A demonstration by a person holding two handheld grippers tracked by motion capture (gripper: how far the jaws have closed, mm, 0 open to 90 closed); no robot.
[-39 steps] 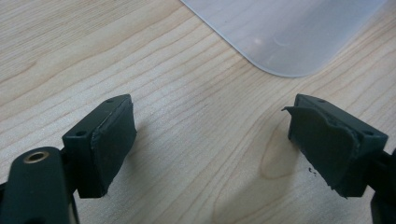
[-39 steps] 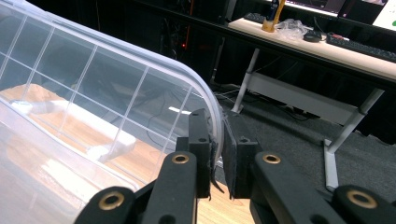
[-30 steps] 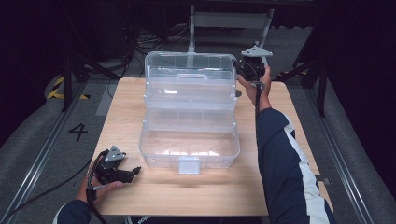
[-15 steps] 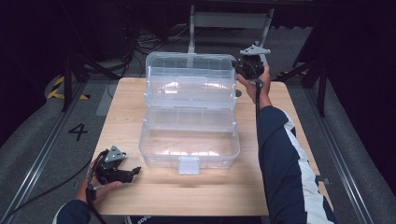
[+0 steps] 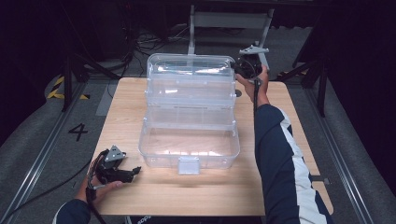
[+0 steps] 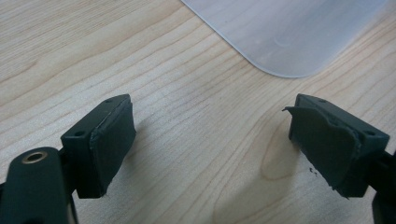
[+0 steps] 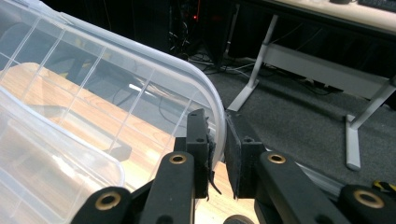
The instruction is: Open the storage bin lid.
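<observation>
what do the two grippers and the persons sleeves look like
Both grippers are black. The left gripper and the right gripper each carry a grey three-cornered plate on top and trail a dark cable. Up close, the jaws end in worn dark rubbery pads, with brass-coloured rivets at the joints. The sleeves are dark navy with white stripes.

Open jaws over bare wood

The left gripper point(image 6: 212, 140) hangs just above the table point(image 6: 154, 93), its two black jaws spread wide with nothing between them. Ahead, the rounded corner of a clear plastic box point(image 6: 289, 32) rests on the wood.
</observation>
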